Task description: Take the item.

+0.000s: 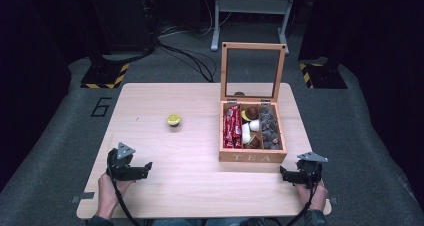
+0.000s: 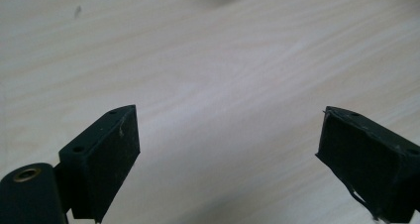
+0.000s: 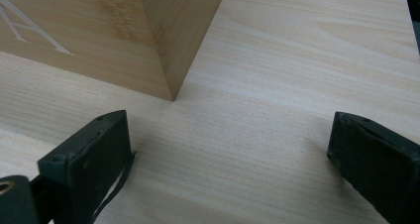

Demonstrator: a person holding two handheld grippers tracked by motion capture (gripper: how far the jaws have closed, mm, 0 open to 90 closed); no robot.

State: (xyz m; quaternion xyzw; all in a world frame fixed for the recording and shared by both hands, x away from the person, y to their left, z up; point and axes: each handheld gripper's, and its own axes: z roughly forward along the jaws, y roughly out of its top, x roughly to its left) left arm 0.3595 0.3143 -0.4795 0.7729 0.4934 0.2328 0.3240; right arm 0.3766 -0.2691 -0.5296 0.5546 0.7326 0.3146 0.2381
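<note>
High view: my left gripper point(image 1: 146, 167) and right gripper point(image 1: 283, 173) both gape wide, holding nothing. Left of the tea box point(image 1: 252, 157) sits the yellow-topped capsule point(image 1: 173, 120), bare table point(image 1: 190, 186) between us.

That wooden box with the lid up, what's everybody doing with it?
A person sits at the table with a gripper in each hand. The tea box stands open, with red packets, little cups and dark bits in its three sections. One yellow-topped cup sits alone on the table, left of the box. The left gripper and the right gripper both rest near the table's front edge, jaws open, holding nothing. Nobody is touching the box or the cup.
</note>
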